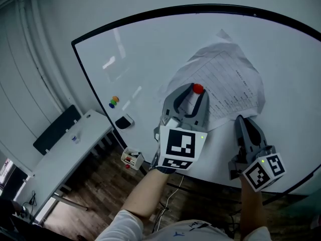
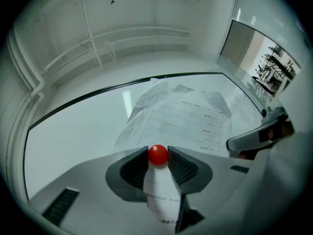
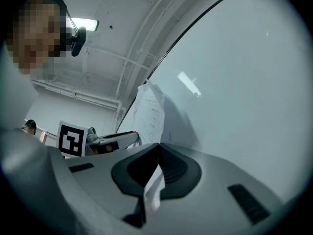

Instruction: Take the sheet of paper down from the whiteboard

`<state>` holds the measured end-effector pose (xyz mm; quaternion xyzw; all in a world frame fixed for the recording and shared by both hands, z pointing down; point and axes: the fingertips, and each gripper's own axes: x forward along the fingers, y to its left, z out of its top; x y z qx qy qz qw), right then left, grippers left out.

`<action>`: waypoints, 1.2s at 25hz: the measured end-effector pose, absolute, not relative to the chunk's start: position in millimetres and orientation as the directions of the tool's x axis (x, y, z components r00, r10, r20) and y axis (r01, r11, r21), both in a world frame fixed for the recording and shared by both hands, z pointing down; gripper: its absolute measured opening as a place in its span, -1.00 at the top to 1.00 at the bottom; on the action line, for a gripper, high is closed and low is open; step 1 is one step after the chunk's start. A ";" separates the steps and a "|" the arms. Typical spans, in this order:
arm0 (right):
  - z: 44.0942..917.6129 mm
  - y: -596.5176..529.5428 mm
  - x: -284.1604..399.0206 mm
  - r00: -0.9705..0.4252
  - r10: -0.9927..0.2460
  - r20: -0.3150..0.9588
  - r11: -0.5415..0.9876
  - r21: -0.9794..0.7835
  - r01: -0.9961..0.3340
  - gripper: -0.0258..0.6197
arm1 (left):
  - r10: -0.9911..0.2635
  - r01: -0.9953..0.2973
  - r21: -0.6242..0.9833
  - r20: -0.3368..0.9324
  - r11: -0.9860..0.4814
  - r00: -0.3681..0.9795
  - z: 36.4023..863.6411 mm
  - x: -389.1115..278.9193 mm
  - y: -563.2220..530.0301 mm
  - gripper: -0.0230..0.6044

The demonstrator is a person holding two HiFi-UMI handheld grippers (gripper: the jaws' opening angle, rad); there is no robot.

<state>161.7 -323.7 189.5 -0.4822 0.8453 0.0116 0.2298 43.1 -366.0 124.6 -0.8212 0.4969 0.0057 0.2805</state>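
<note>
Head view: whiteboard [image 1: 150,49] beside white desk [image 1: 65,154]; left gripper [image 1: 195,91] jaws tight on red magnet [image 1: 197,88], right gripper [image 1: 239,118] jaws on paper [image 1: 225,79].

wall [image 1: 35,44] pale grey; floor [image 1: 95,200] dark wood; table [image 1: 60,154] white, at left; ceiling lamp [image 3: 87,23] lit

Lighting: cool, even, rather dim. Source: ceiling lamp [image 3: 88,23], high above and left of the right gripper [image 3: 157,161]. Glare streaks the whiteboard [image 1: 125,59] left of the left gripper [image 1: 194,92]. Fisheye edges bend and darken (gripper views worst); near jaws blur.
</note>
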 end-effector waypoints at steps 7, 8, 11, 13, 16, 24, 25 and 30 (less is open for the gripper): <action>215.2 -305.1 158.5 -0.455 -0.830 -0.322 0.526 -0.185 -0.830 0.88 | -0.778 -0.818 -0.358 -0.291 -0.451 0.556 160.1 30.1 -330.8 0.50; 221.0 -303.1 156.3 -0.459 -0.833 -0.308 0.526 -0.182 -0.831 0.88 | -0.773 -0.815 -0.349 -0.290 -0.463 0.564 168.4 27.1 -326.5 0.50; 237.6 -298.8 149.3 -0.473 -0.839 -0.268 0.525 -0.176 -0.832 0.88 | -0.764 -0.803 -0.350 -0.281 -0.482 0.581 192.1 20.2 -317.6 0.50; 250.4 -298.4 145.7 -0.476 -0.845 -0.243 0.522 -0.178 -0.834 0.88 | -0.770 -0.800 -0.325 -0.251 -0.504 0.586 214.8 17.0 -316.1 0.50; 269.2 -298.2 141.4 -0.474 -0.857 -0.202 0.509 -0.192 -0.839 0.88 | -0.756 -0.785 -0.324 -0.241 -0.528 0.609 236.5 16.0 -309.1 0.50; 325.3 -286.7 139.5 -0.433 -0.900 -0.060 0.433 -0.249 -0.866 0.88 | -0.744 -0.757 -0.218 -0.154 -0.616 0.650 304.5 19.4 -287.4 0.50; 332.8 -285.7 139.2 -0.427 -0.903 -0.040 0.423 -0.256 -0.869 0.88 | -0.744 -0.755 -0.198 -0.141 -0.625 0.653 312.3 19.3 -285.8 0.50; 365.8 -284.5 139.3 -0.400 -0.916 0.040 0.372 -0.290 -0.882 0.88 | -0.744 -0.745 -0.124 -0.063 -0.656 0.665 350.7 18.5 -283.4 0.50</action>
